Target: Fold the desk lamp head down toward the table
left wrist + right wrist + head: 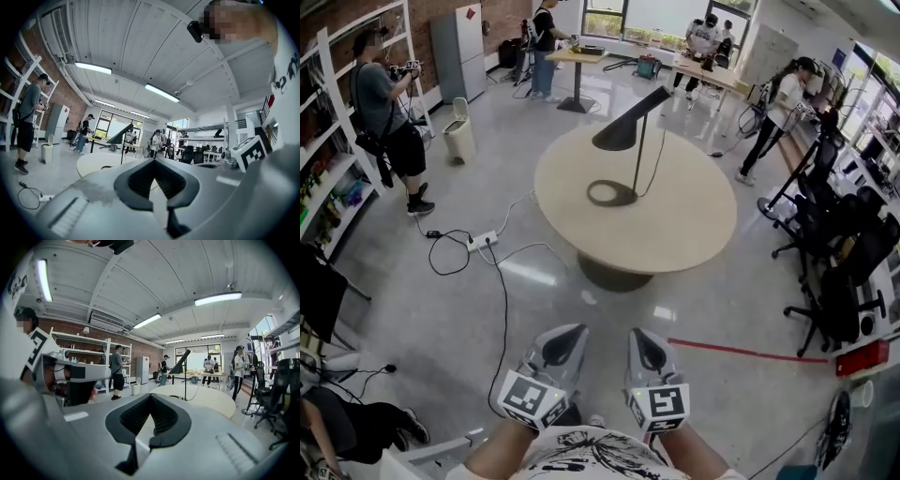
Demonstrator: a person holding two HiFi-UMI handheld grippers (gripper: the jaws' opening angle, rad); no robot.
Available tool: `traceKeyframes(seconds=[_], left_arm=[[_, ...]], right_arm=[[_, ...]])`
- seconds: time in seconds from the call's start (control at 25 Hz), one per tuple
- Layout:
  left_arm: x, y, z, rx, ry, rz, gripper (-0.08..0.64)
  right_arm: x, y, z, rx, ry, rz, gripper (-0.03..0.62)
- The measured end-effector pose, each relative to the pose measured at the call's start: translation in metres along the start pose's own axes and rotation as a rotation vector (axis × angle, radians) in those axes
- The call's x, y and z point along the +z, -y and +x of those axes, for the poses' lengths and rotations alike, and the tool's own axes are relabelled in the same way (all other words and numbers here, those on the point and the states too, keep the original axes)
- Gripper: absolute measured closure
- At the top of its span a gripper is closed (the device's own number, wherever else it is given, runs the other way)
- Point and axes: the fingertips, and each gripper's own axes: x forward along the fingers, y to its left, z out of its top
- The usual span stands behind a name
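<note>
A black desk lamp [630,129] stands on the round beige table [675,234], with its cone head raised and tilted up on a thin stem above a ring base [611,193]. Both grippers are held low by the person's body, well short of the table. My left gripper [578,328] and right gripper [635,332] point toward the table, jaws together, nothing in them. In the left gripper view the lamp [119,133] shows far off beyond the jaw tips [153,160]. The right gripper view shows the lamp [181,364] far past its tips [151,395].
A power strip [481,240] with looping cables lies on the floor left of the table. A red tape line [741,352] runs at the right. Black office chairs [834,281] crowd the right side. A bin [459,131], shelves and several people stand around.
</note>
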Motion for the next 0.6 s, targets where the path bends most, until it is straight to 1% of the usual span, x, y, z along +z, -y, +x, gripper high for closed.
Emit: traceKeyframes(seconds=[0.12,0.32,0.48,0.6], left_arm=[[-0.002,0.016,-0.007,-0.007,-0.005,0.007,0.557],[-0.006,0.027,-0.016,-0.001,0.002,0.004,0.557],[-0.012,0.032,-0.021,-0.008,-0.014,-0.004,0.557],[-0.012,0.028,-0.024,-0.007,-0.018,0.005,0.557]], right_arm=[[-0.002,0.001,-0.017,-0.008,-0.005,-0.01,0.584],[-0.003,-0.005,-0.033,0.007,-0.003,-0.019,0.584],[-0.001,-0.007,-0.04,0.014,0.0,-0.025,0.584],[0.001,-0.01,-0.038,0.008,0.005,-0.019,0.584]])
